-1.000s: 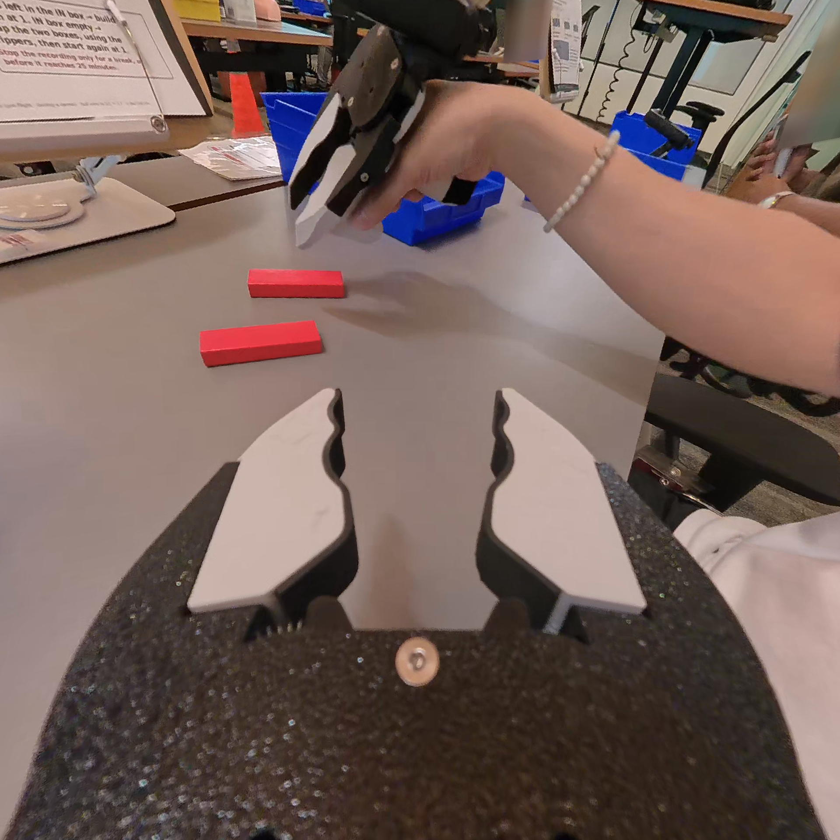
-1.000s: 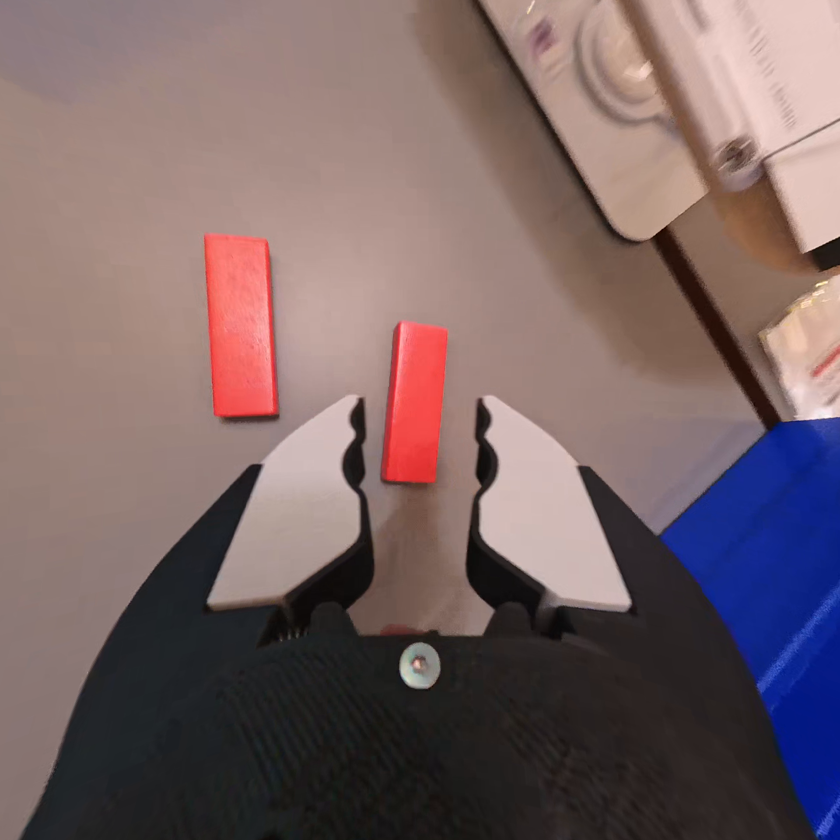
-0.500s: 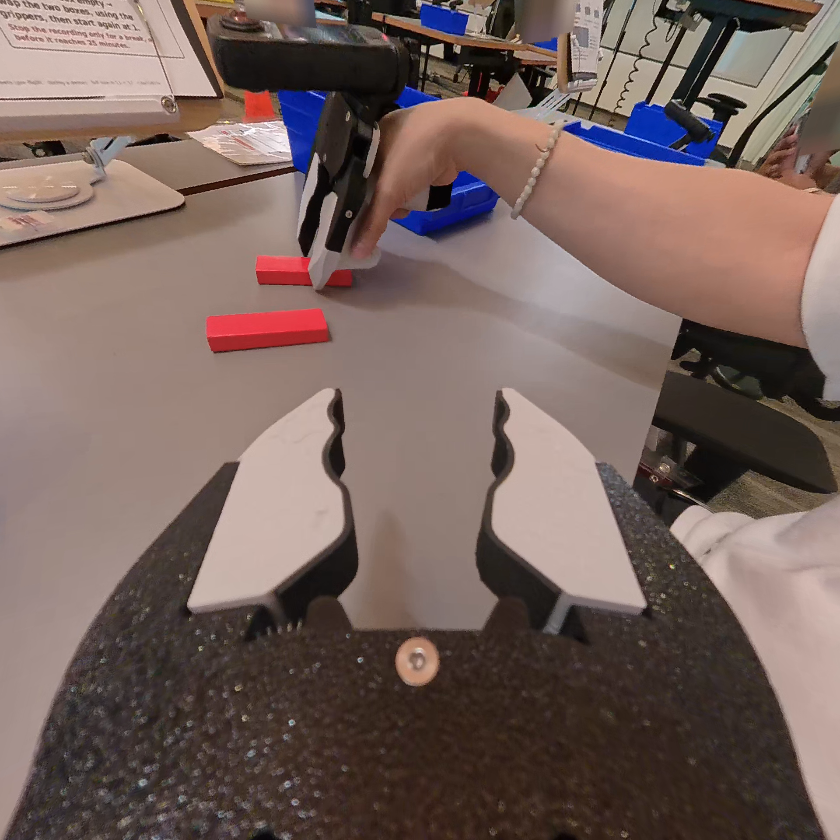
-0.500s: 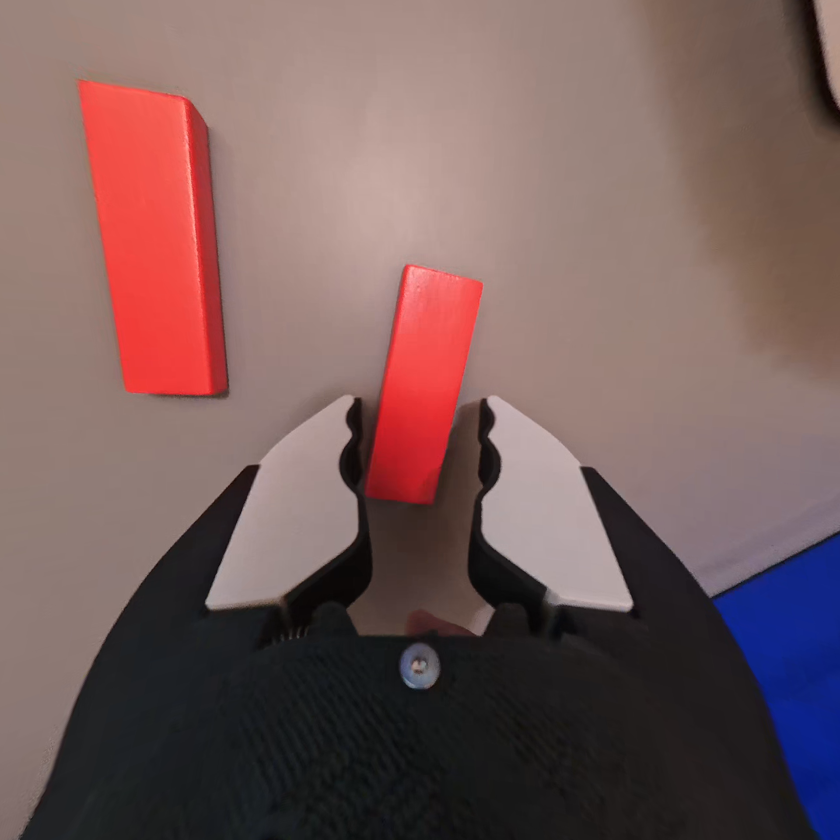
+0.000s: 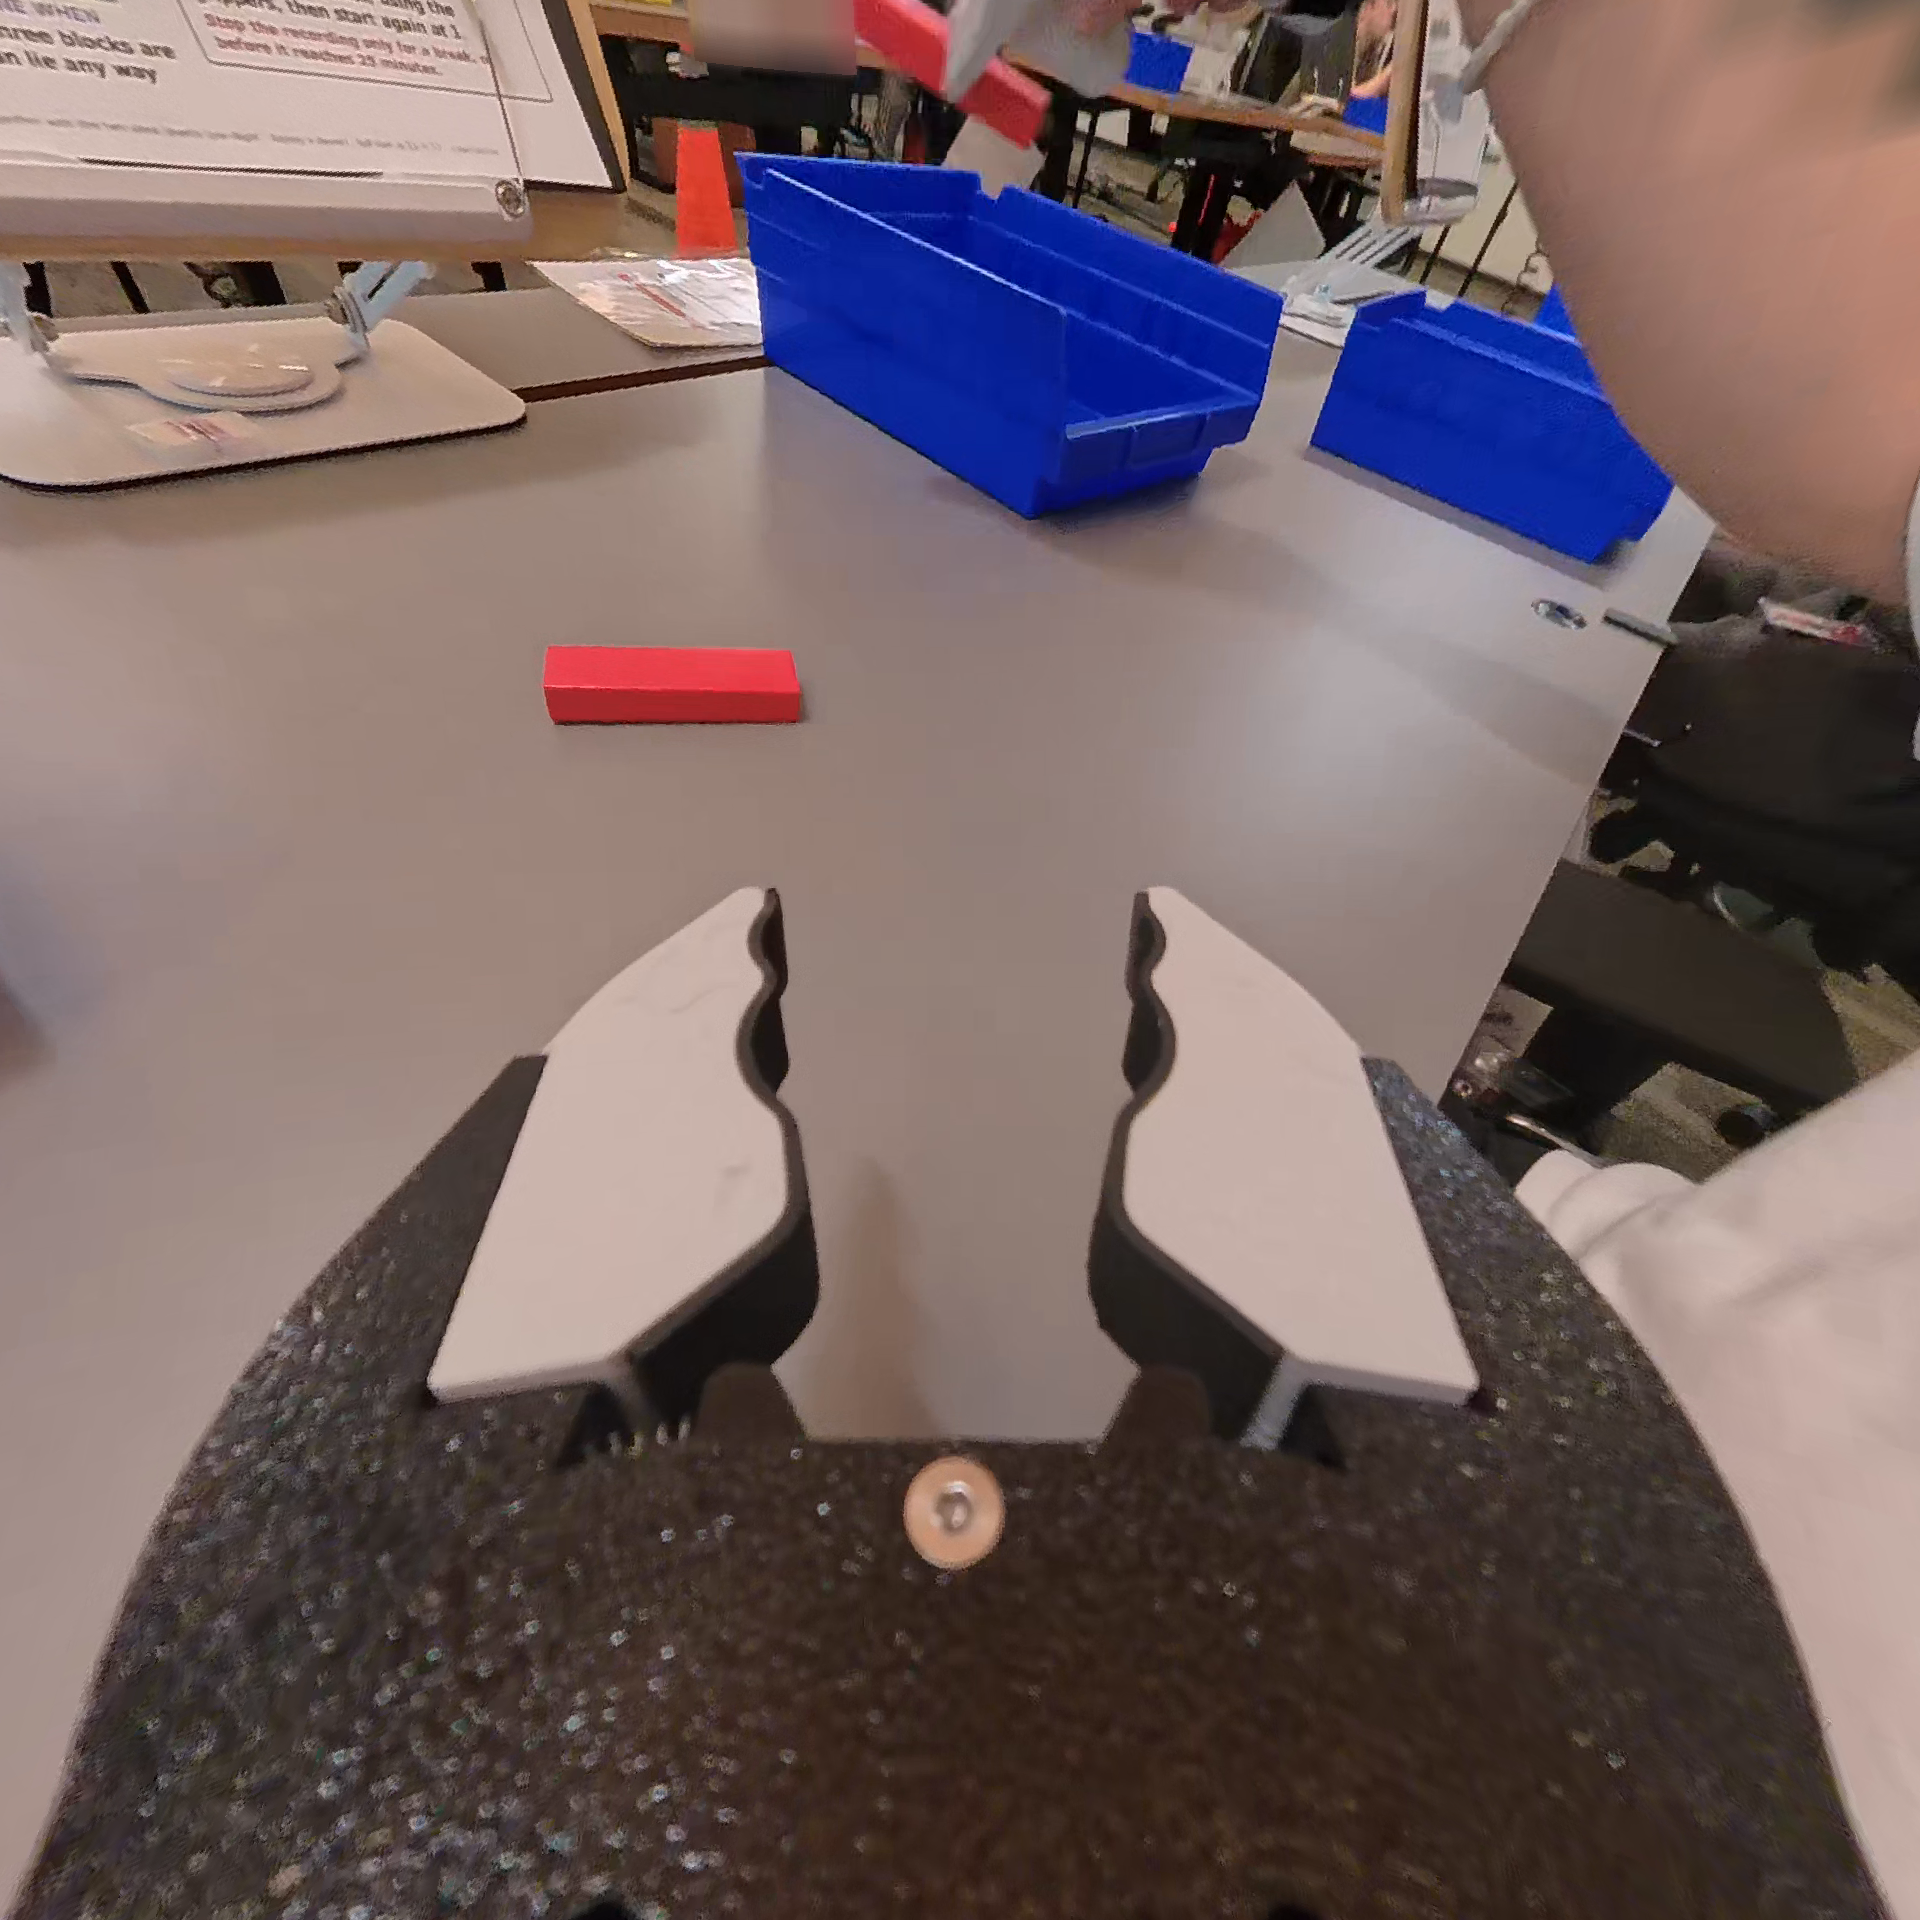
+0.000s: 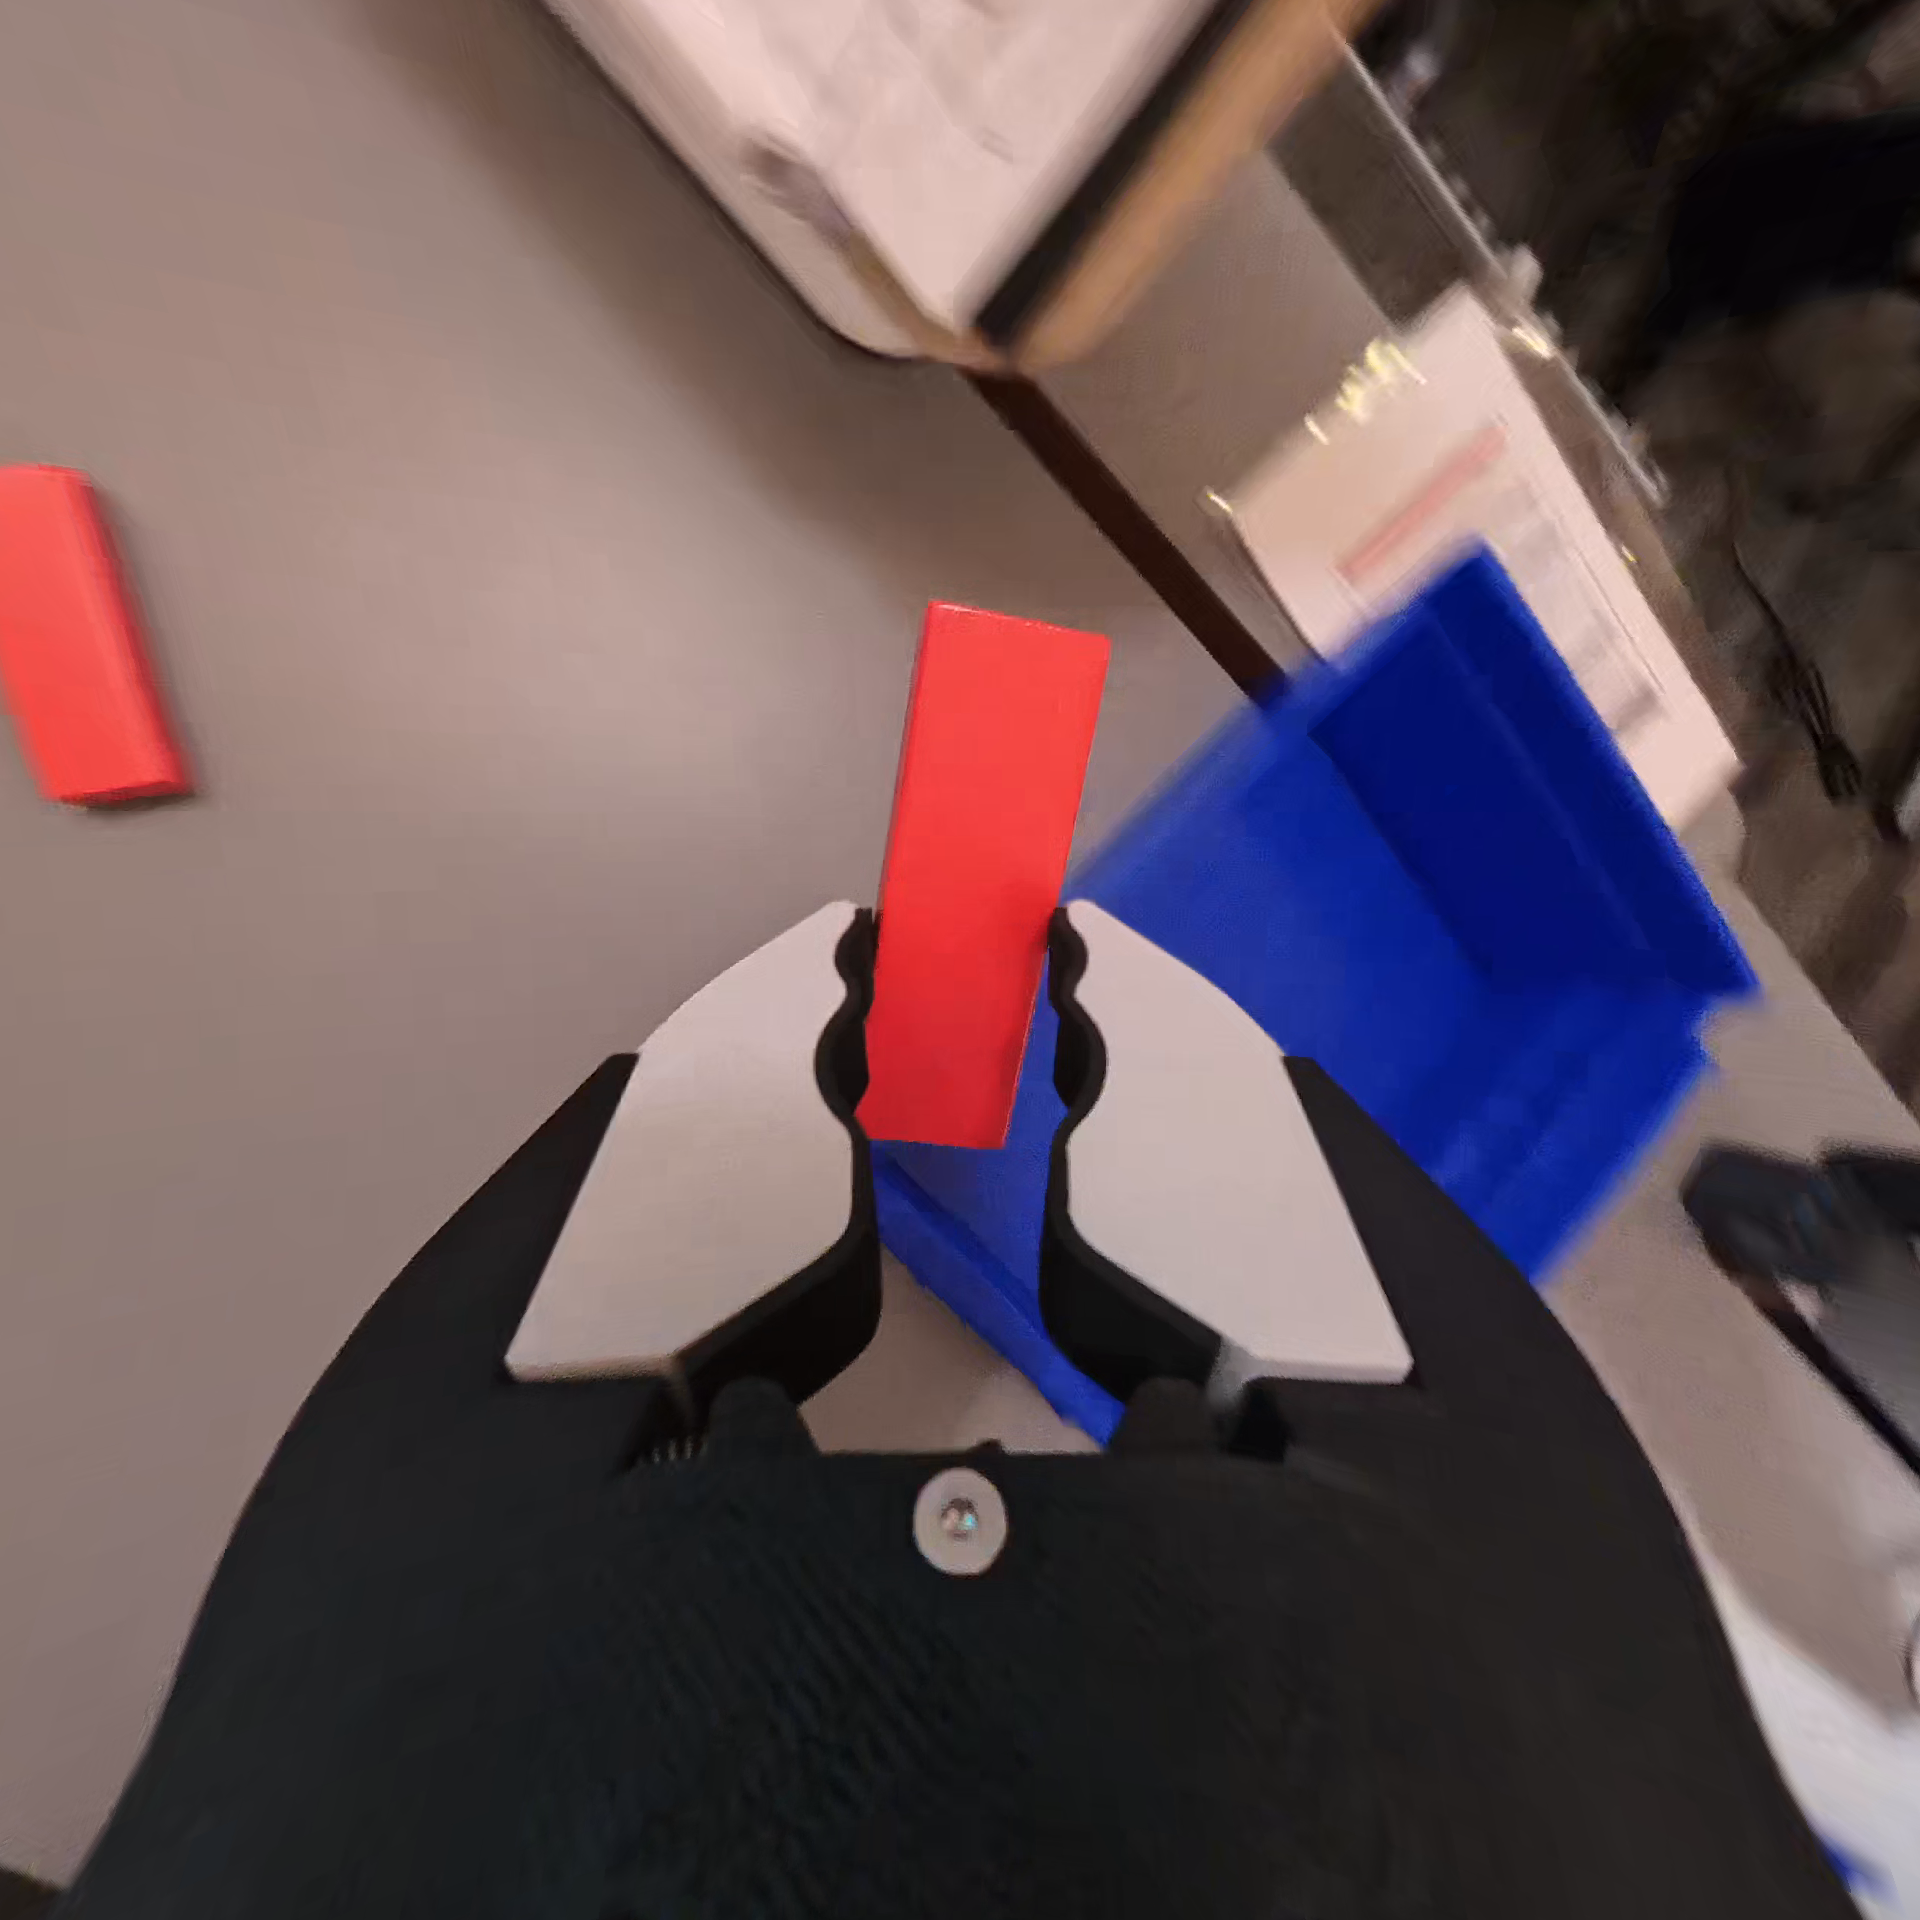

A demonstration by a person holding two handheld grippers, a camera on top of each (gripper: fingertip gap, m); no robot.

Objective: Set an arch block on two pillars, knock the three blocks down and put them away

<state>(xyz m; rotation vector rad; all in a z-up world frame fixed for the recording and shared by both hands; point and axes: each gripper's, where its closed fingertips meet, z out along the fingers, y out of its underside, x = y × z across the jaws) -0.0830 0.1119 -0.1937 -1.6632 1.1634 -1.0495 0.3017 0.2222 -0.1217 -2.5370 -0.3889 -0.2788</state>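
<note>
Clamped on a red block [image 6: 982, 883] in the right gripper [image 6: 961, 920], now lifted clear of the grey table [image 5: 1039, 727] where it lay half a second ago, above the near blue bin [image 6: 1455, 935]; spread wide and empty on the left gripper [image 5: 956, 904]; second red block [image 5: 672, 685] left lying flat, well apart; second blue bin [image 5: 1475, 416] beside the first; white stand [image 5: 260, 405] at far left; nothing seen barring the way.
</note>
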